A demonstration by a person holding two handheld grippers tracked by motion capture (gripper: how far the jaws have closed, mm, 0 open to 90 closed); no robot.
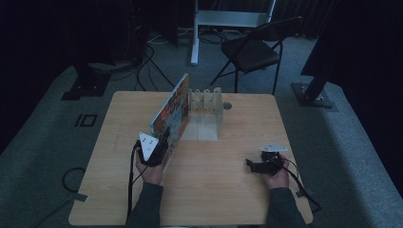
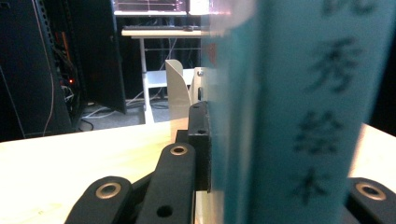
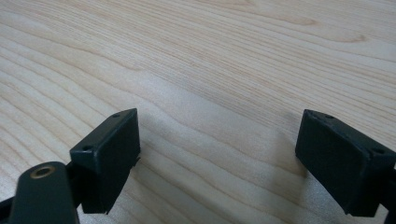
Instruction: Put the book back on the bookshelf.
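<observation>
A thin picture book (image 1: 172, 110) with a colourful cover and a teal spine (image 2: 289, 116) stands on edge on the wooden table (image 1: 214, 199), running diagonally from my left gripper toward a white slotted rack (image 1: 206, 102). My left gripper (image 1: 162, 141) is shut on the book's near end; in the left gripper view the black jaws (image 2: 280, 158) press on it from both sides. The book's far end lies by the rack's left side. At the right of the table my right gripper (image 1: 250, 165) rests low, its jaws (image 3: 217, 149) open over bare wood with nothing between them.
The rack has several upright dividers and a pale flat base (image 1: 204, 128) reaching toward me. A small round disc (image 1: 227, 105) sits just right of it. A folding chair (image 1: 252, 50) and stand legs lie beyond the table's far edge.
</observation>
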